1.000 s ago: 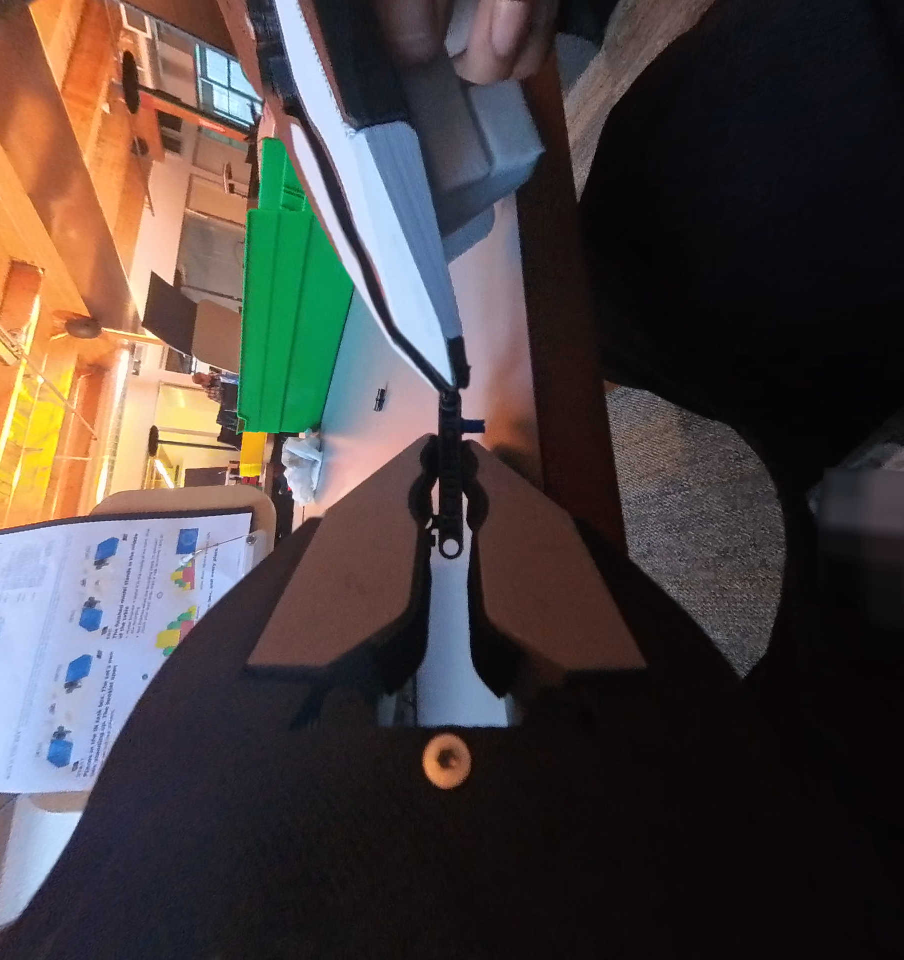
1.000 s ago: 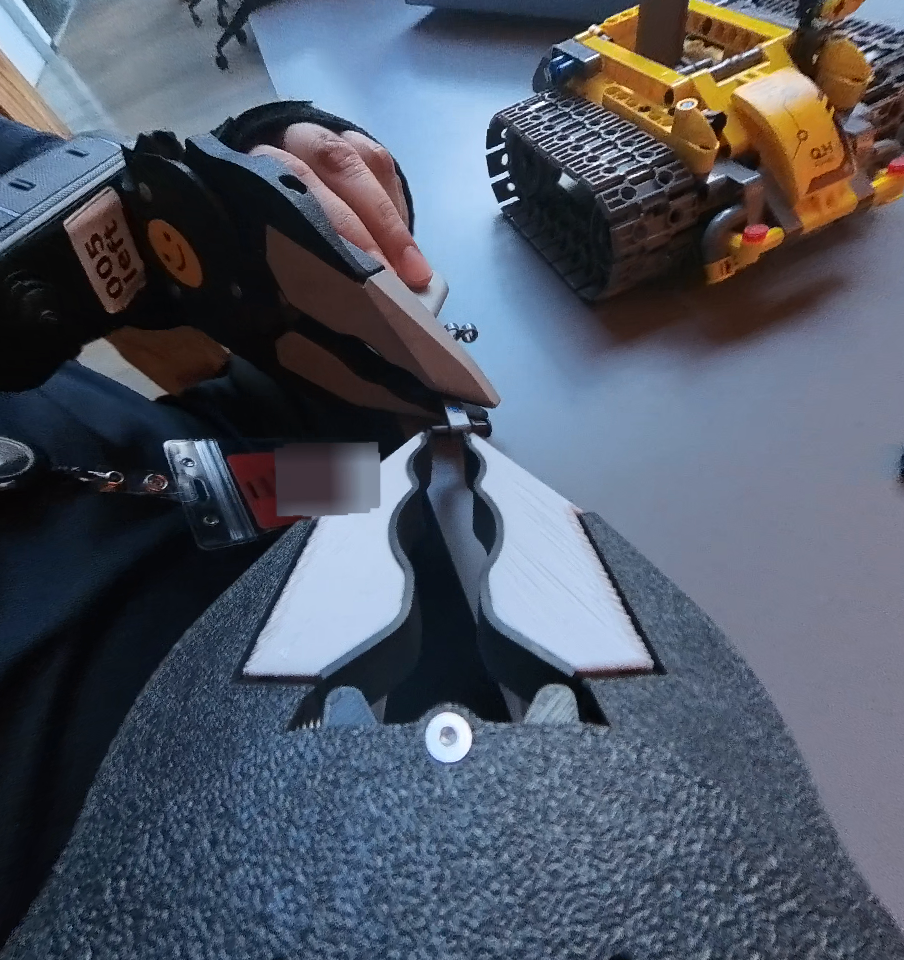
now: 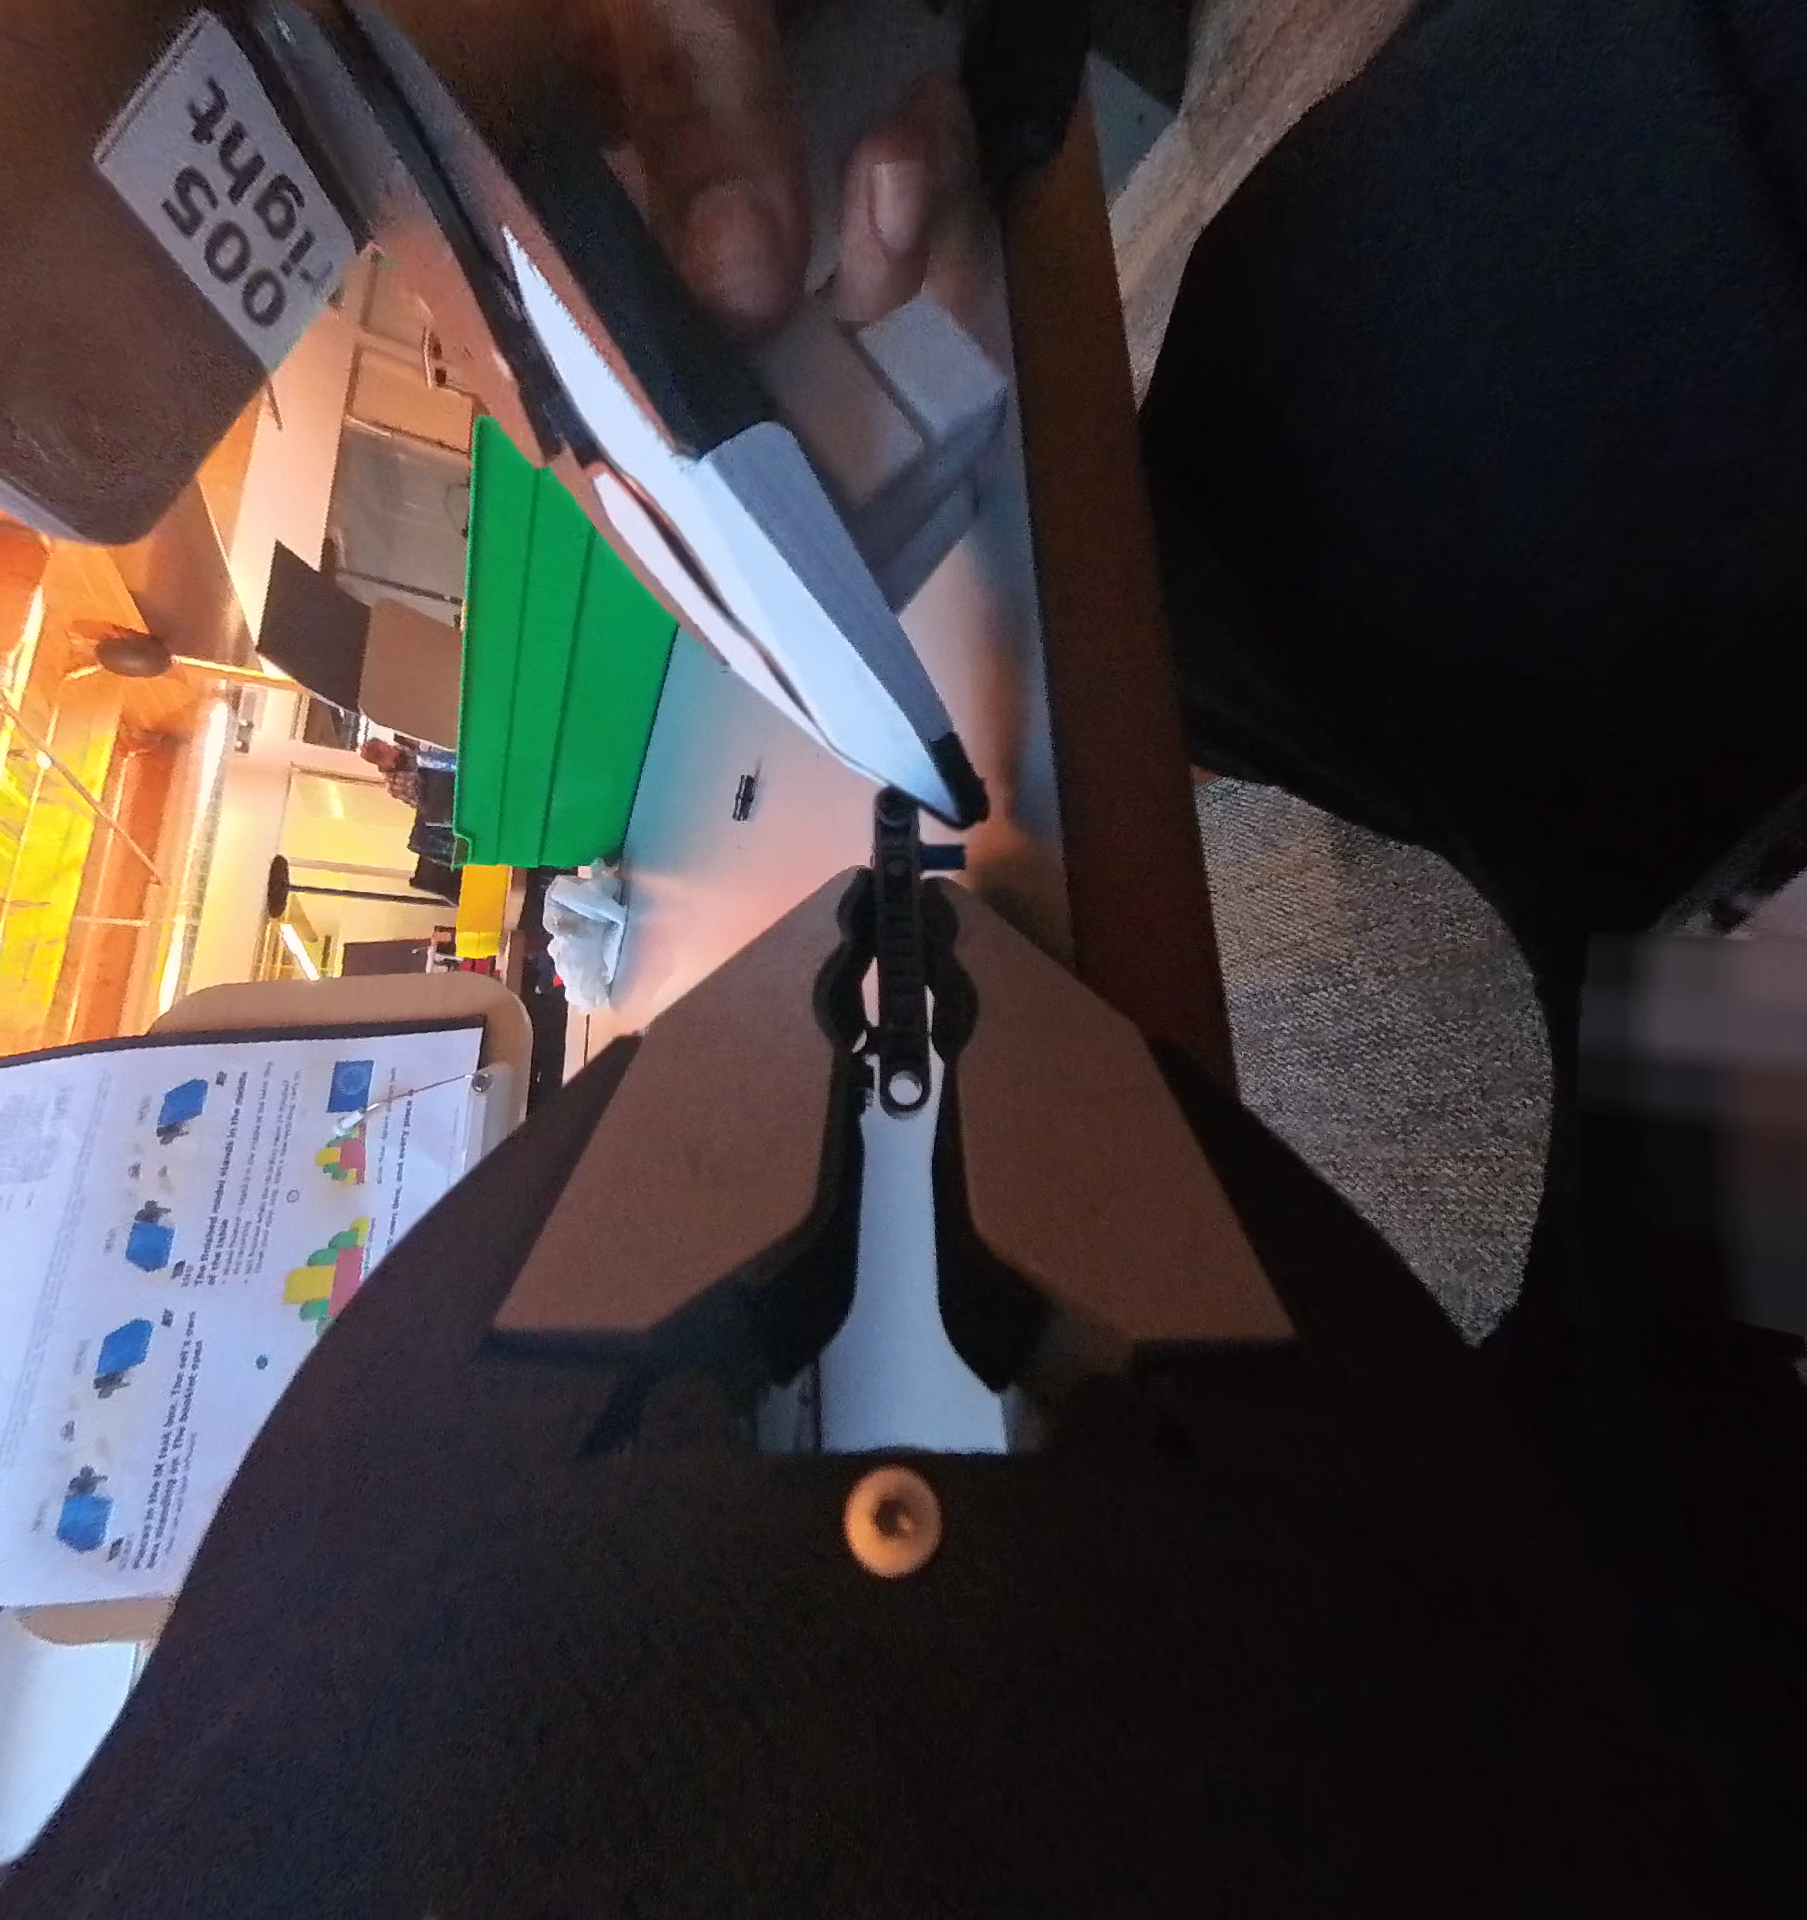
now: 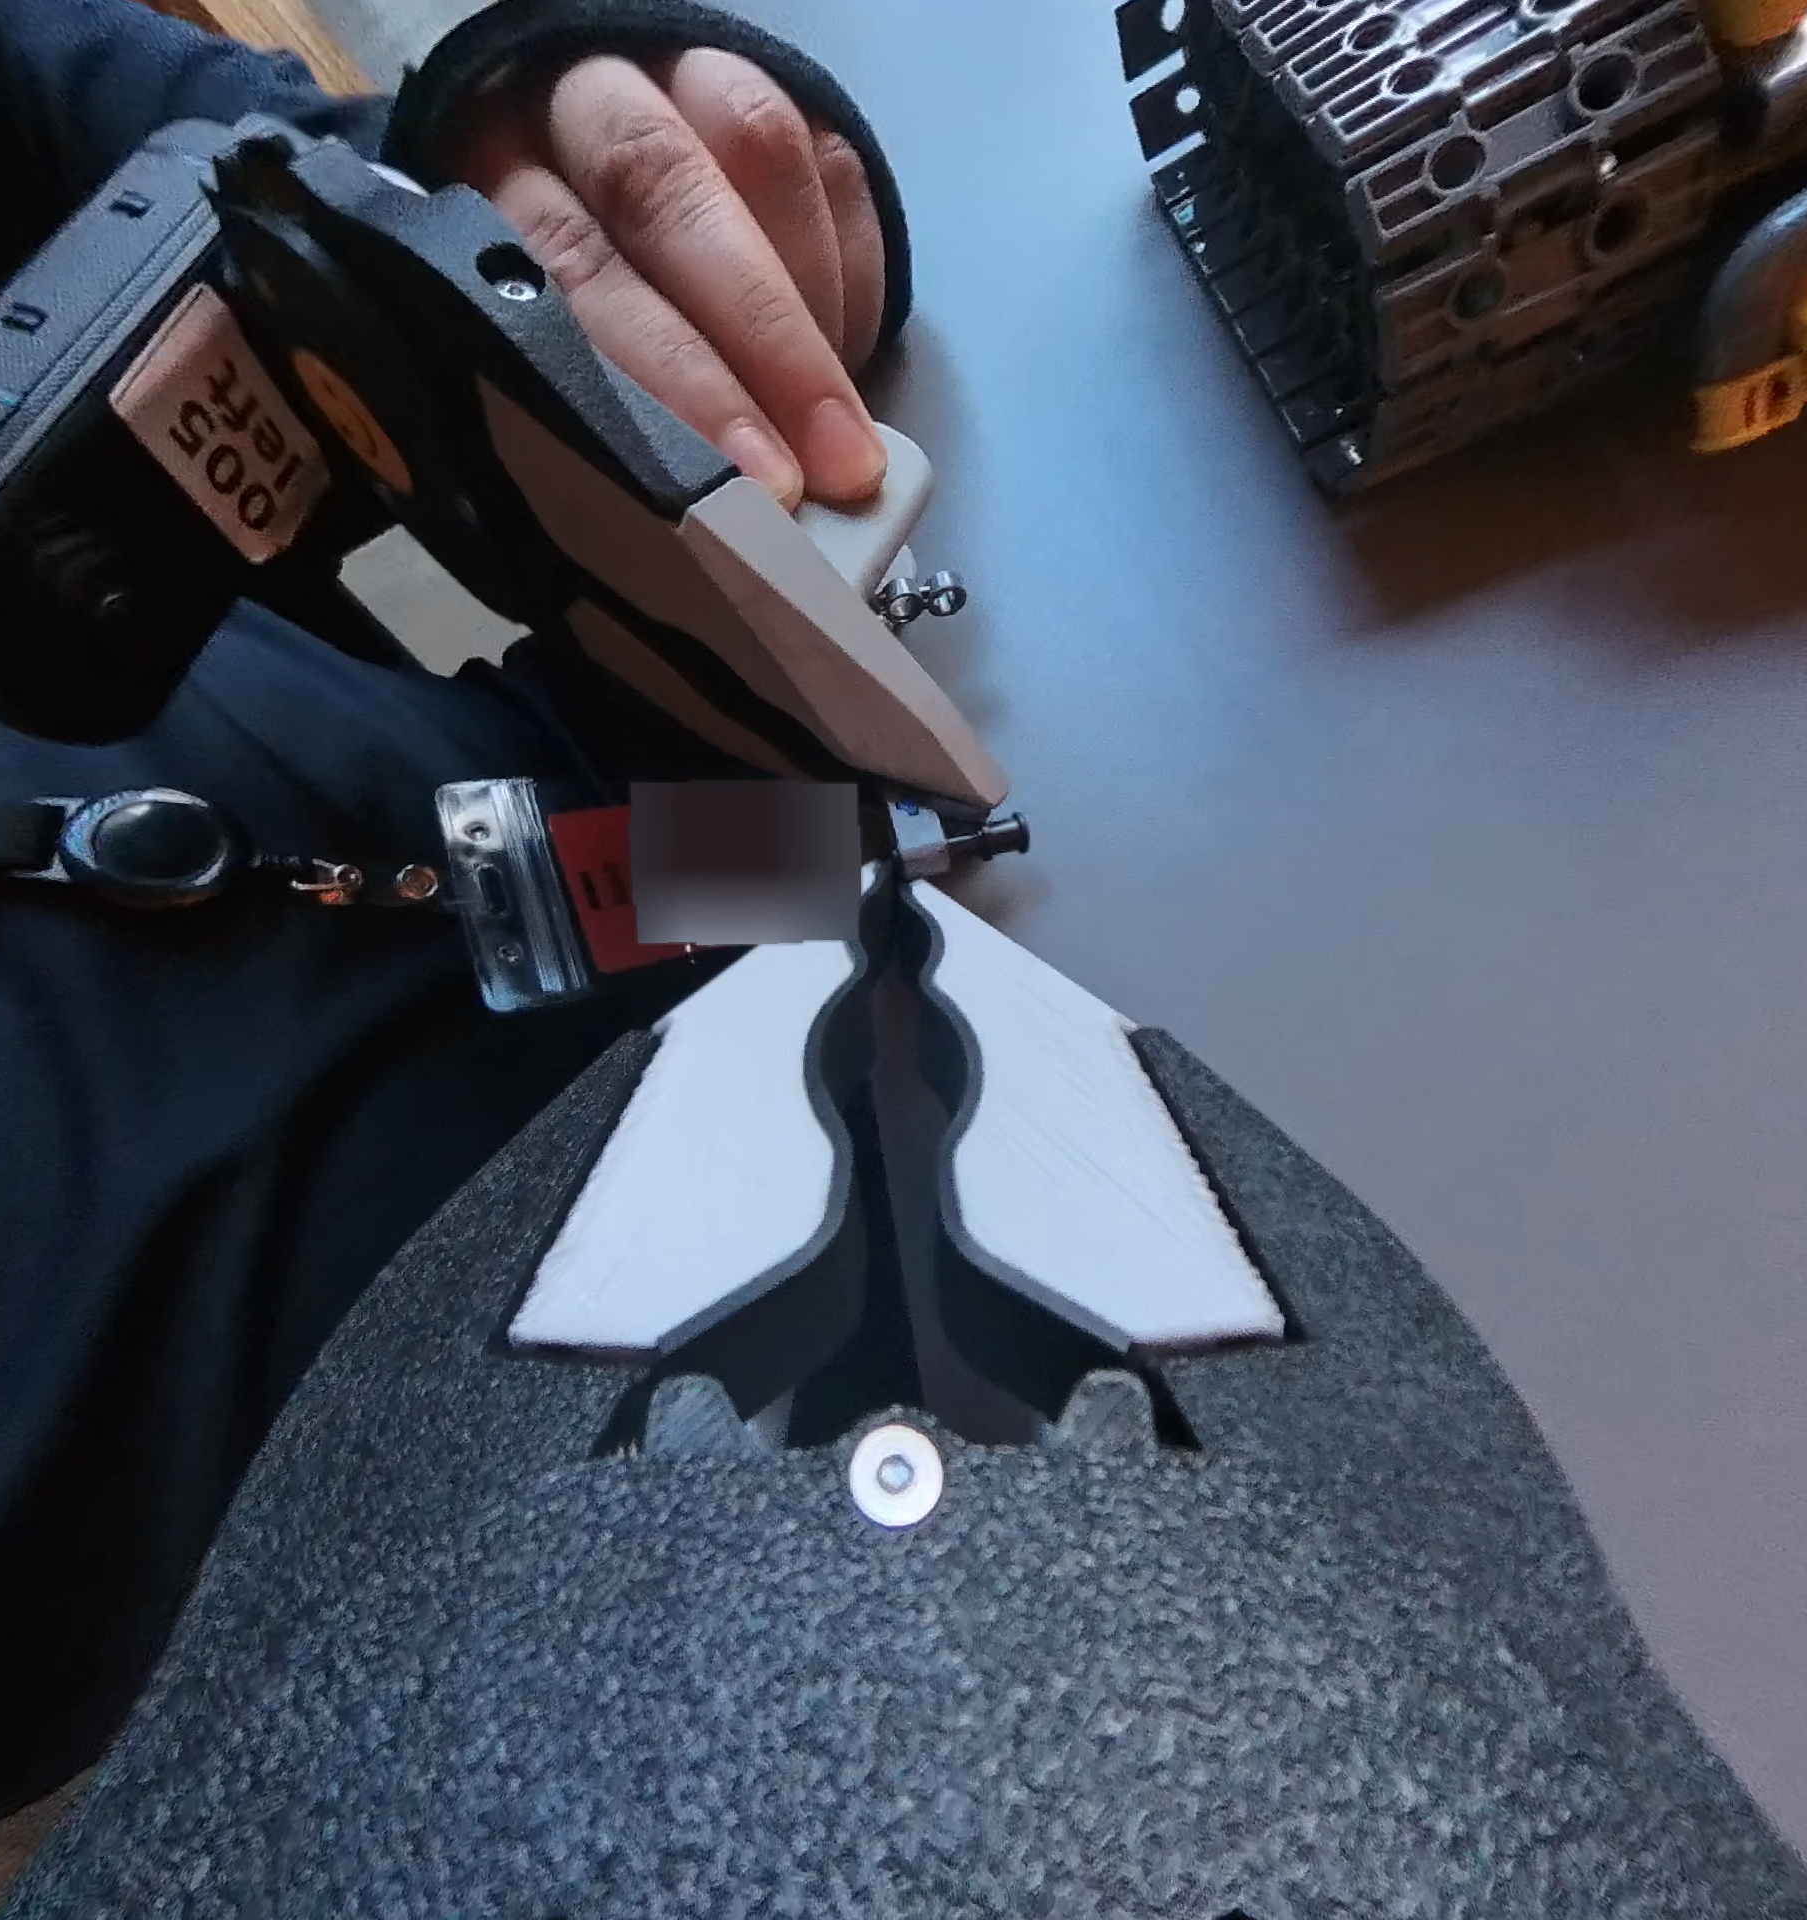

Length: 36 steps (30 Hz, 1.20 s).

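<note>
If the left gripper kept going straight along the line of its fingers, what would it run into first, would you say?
Most likely the right gripper: its closed tips sit just beyond the black beam that the left gripper clamps. Depth is hard to judge, but they look nearly touching.

The left wrist view is dim and warm-tinted, its lower half almost black, while orange and yellow light glows at the left edge and the hand (image 3: 774, 177) at the top is blurred. The right wrist view is evenly lit and sharp on the bench (image 4: 1398, 935), where a toy vehicle (image 4: 1501, 239) casts a soft shadow. Both views bend outward at their edges.
</note>
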### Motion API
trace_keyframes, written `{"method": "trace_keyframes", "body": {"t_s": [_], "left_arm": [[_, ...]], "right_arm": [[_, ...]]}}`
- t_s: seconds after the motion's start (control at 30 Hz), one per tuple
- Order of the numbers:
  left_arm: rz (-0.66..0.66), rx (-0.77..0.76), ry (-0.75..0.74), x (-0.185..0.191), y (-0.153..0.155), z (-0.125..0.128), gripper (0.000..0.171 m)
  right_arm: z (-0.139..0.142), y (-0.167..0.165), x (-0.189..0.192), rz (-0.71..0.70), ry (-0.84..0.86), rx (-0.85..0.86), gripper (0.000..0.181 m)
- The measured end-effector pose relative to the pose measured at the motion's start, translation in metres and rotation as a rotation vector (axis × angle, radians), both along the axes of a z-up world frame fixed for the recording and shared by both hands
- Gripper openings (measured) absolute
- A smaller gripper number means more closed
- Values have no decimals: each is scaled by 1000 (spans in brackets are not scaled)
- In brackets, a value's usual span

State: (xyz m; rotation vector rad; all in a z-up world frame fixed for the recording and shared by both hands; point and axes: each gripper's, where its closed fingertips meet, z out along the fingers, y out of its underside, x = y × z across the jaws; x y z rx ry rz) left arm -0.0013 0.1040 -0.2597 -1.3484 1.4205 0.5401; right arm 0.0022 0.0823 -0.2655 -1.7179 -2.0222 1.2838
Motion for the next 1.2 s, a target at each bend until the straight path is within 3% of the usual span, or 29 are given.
{"method": "trace_keyframes", "body": {"t_s": [0.07, 0.27, 0.33, 0.5, 0.63, 0.83, 0.93, 1.03, 1.2], "left_arm": [[-9, 23, 6, 1, -1, 1, 4], [-14, 102, 32, 2, 0, 5, 4], [-26, 96, 15, 3, -2, 7, 4], [-41, -23, -234, 0, -3, 29, 5], [-60, -89, -404, -2, -4, 47, 5], [-110, -228, -684, 6, -14, 75, 5], [-97, -352, -910, 2, -12, 92, 5], [-74, -512, -1066, -1, -10, 93, 5], [-26, -619, -1197, -2, -5, 94, 5]], "right_arm": [[0, 1, 5, 11, 6, 42, 0], [19, 27, 3, -77, 115, 114, 27], [25, 28, 2, -36, 204, 251, 30], [24, 22, 2, 78, 250, 671, 36], [34, 33, -8, -11, 283, 824, 33], [57, 24, -13, -102, 380, 736, 27], [62, 31, -9, -163, 367, 740, 24], [67, 38, -4, -242, 361, 655, 21], [71, 44, -1, -326, 340, 553, 16]]}}
